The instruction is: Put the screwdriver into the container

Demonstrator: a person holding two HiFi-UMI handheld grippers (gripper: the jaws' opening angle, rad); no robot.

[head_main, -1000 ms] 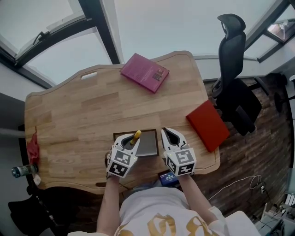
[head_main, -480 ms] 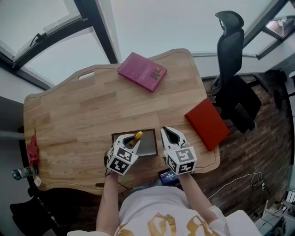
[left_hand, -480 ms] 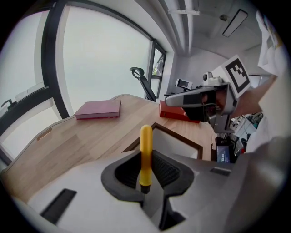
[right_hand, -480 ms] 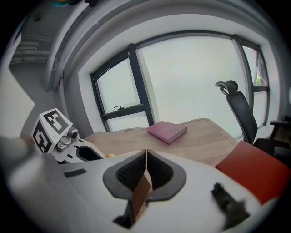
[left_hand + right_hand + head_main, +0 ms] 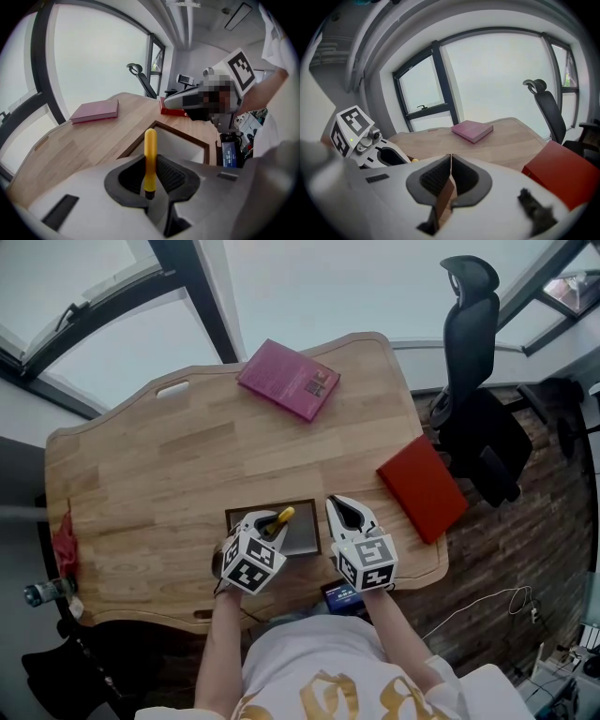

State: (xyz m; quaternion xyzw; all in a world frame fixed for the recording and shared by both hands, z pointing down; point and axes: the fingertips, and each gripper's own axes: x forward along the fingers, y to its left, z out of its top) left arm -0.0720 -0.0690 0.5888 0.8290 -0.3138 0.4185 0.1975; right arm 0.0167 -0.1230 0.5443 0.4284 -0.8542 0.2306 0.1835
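- Where the table [image 5: 169,474] has its near edge at the person, a small dark device with a lit blue screen [image 5: 339,594] is seen just under that edge, between the two forearms
- The left gripper [image 5: 151,174] is closed on the screwdriver [image 5: 150,150]: the yellow handle is clamped between the two ribbed pads and stands up out of them, while the shaft and tip cannot be made out
- From the head view, the handle is tilted up and to the right, and its free end is seen over the near-left part of the container [image 5: 304,535]
- The container, a shallow rectangular tray with a dark brown rim and a grey floor, is set on the table close to the near edge, between the two grippers
- The right gripper [image 5: 450,173] is held just right of the container, with its jaws brought together pad against pad and nothing gripped between them
- A red book [image 5: 422,489] is laid at the table's right edge, partly over it, apart from the right gripper
- A pink book [image 5: 288,381] is laid at the far edge of the table, well apart from the container
- A black office chair [image 5: 473,381] is placed beyond the table's far right corner, beside the large windows
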